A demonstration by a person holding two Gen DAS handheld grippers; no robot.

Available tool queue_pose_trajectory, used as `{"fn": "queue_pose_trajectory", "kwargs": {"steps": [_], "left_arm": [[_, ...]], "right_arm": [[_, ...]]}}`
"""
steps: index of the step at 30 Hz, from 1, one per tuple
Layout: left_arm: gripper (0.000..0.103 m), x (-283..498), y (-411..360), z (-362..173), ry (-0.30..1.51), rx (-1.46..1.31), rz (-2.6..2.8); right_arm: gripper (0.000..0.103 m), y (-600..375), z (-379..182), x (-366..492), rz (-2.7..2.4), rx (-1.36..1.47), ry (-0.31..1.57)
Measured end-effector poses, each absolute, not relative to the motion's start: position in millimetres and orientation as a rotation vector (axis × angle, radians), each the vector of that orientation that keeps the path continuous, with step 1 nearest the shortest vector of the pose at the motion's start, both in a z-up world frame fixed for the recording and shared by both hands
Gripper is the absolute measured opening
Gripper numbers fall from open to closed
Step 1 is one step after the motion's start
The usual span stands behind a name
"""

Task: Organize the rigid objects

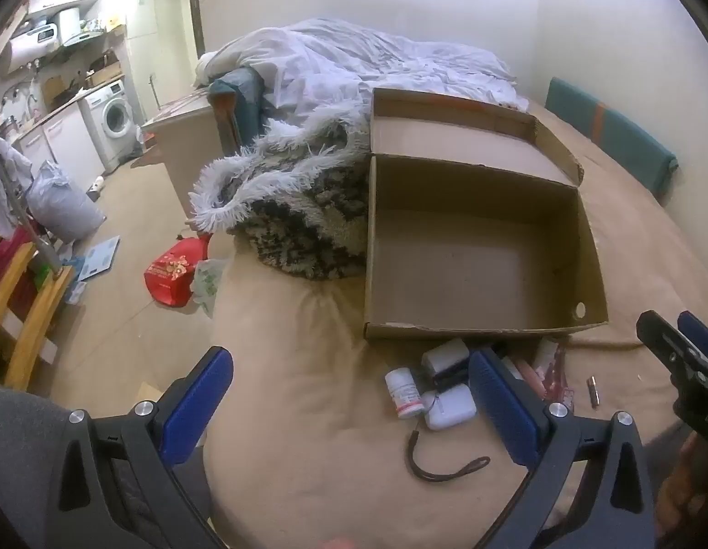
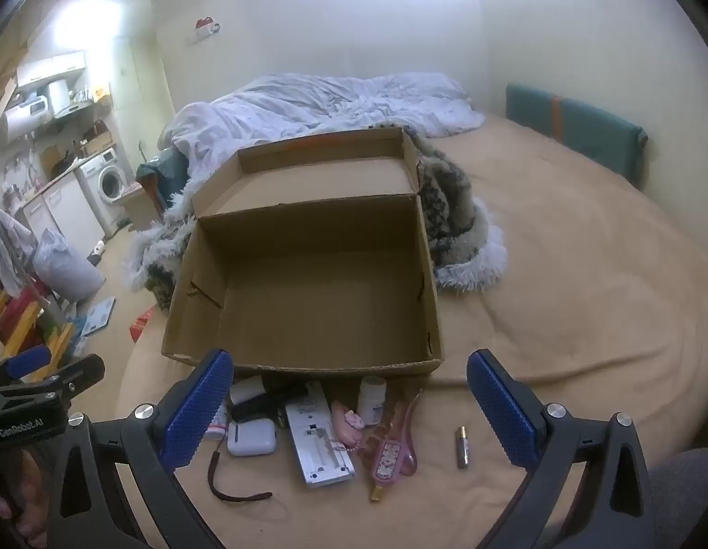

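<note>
An open cardboard box [image 2: 244,347] [image 1: 592,270] stands empty on the bed. In front of it lie small items: a white earbud case [image 2: 252,440] [image 1: 447,407], a white pill bottle [image 1: 403,392], a second bottle [image 2: 371,399], a white remote [image 2: 317,439], a pink hair clip [image 2: 349,425], a pink sanitizer bottle [image 2: 387,457], a battery [image 2: 462,446] [image 1: 593,391] and a dark strap [image 2: 235,489]. My left gripper [image 1: 349,398] is open, left of the items. My right gripper [image 2: 349,402] is open, hovering over them. Both are empty.
A fluffy patterned blanket [image 1: 303,210] lies beside the box. A white duvet [image 2: 317,100] is piled behind. The tan bedsheet [image 2: 582,297] stretches right. The bed edge drops to the floor at left, with a red bag [image 1: 171,274] below.
</note>
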State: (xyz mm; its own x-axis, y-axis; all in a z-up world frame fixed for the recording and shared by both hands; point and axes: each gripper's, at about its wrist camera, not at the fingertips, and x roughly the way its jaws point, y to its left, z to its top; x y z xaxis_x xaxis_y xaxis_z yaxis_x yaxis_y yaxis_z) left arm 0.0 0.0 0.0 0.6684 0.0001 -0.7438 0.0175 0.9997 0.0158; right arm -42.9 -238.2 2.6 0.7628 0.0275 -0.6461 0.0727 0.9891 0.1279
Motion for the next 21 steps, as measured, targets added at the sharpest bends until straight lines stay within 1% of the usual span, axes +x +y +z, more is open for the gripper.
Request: {"fn": "queue_pose_trajectory", "kwargs": {"steps": [21], "left_arm": [[0.103, 0.1, 0.1, -0.1, 0.840, 0.023, -0.009]], "right_arm": [[0.103, -237.4, 2.0, -42.8, -0.026, 0.143, 0.693]]}}
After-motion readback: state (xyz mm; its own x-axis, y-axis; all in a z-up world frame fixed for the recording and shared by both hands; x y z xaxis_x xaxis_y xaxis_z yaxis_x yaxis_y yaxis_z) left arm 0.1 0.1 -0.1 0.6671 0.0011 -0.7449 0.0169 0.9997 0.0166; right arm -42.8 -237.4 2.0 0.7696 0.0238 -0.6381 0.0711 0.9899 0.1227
